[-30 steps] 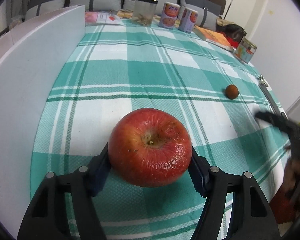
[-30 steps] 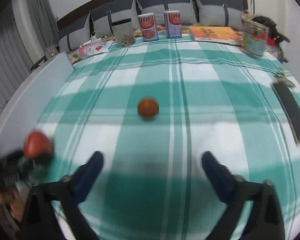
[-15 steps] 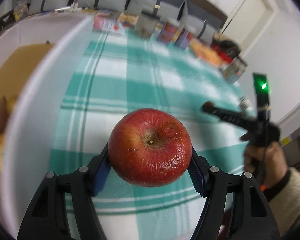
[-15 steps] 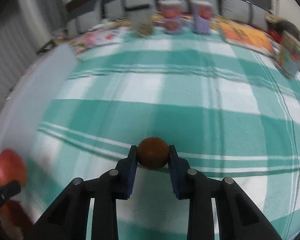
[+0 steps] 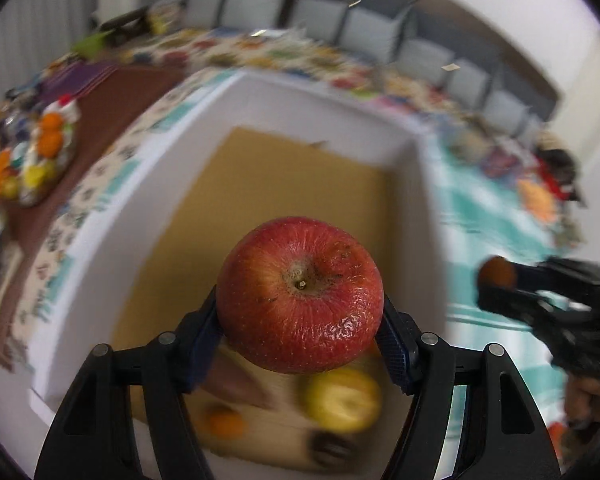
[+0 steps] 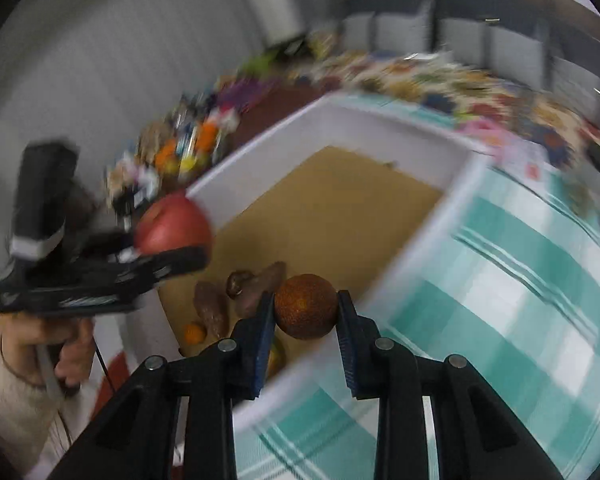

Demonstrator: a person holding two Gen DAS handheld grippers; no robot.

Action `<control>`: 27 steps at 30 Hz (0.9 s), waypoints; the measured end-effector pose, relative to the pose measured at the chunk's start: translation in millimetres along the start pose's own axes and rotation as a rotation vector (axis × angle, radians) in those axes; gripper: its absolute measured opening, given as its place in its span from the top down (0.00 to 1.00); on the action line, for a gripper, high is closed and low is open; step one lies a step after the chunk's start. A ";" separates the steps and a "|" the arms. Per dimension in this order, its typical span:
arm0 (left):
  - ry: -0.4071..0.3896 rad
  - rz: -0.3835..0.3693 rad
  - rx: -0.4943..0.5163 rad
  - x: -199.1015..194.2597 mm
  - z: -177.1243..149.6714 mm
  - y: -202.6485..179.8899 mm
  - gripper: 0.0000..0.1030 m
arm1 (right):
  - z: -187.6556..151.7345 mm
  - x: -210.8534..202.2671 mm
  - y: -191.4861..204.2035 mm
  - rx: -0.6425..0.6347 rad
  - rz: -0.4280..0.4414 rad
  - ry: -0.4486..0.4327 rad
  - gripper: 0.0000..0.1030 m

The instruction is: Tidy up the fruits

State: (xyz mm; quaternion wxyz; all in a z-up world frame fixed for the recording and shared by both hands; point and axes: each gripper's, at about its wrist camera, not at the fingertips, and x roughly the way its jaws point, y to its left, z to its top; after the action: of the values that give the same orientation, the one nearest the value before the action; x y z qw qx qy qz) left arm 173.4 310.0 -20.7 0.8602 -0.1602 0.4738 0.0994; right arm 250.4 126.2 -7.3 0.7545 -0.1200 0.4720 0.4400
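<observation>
With the left gripper (image 5: 300, 320) clamping the wrinkled red apple (image 5: 299, 294) over the white-walled, cardboard-floored box (image 5: 332, 120) and the right gripper's (image 6: 305, 318) fingers pinching the small brown round fruit (image 6: 306, 306) above that box's near wall, a drop from this height could bruise the fruit already inside or bounce out.

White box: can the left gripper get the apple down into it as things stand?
Probably yes. The left gripper holds the apple above the white box, whose top is open. Fruit lies only at the near end; the brown floor beyond looks bare.

Even indoor light; heavy motion blur beyond the jaws, fisheye bending and dark vignette at the edges.
</observation>
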 end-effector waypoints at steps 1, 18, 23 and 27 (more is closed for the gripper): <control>0.025 0.016 -0.020 13.0 3.7 12.4 0.31 | 11.0 25.5 9.0 -0.047 -0.035 0.063 0.71; 0.015 0.087 -0.052 21.2 12.1 36.2 0.19 | 42.7 56.5 -3.8 -0.043 -0.154 0.185 0.10; -0.206 0.174 0.058 -58.4 2.5 2.8 0.11 | 48.3 -4.1 17.8 -0.032 -0.190 0.064 0.01; -0.247 0.301 0.052 -92.3 -26.8 -17.7 0.10 | 26.8 -35.3 42.4 -0.022 -0.172 0.025 0.01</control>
State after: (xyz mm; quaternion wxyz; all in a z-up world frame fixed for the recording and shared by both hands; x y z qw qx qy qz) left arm 109.1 281.9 47.3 0.8911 -0.0516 0.3857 0.2335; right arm 227.8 147.5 45.6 0.7822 -0.1735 0.4646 0.3772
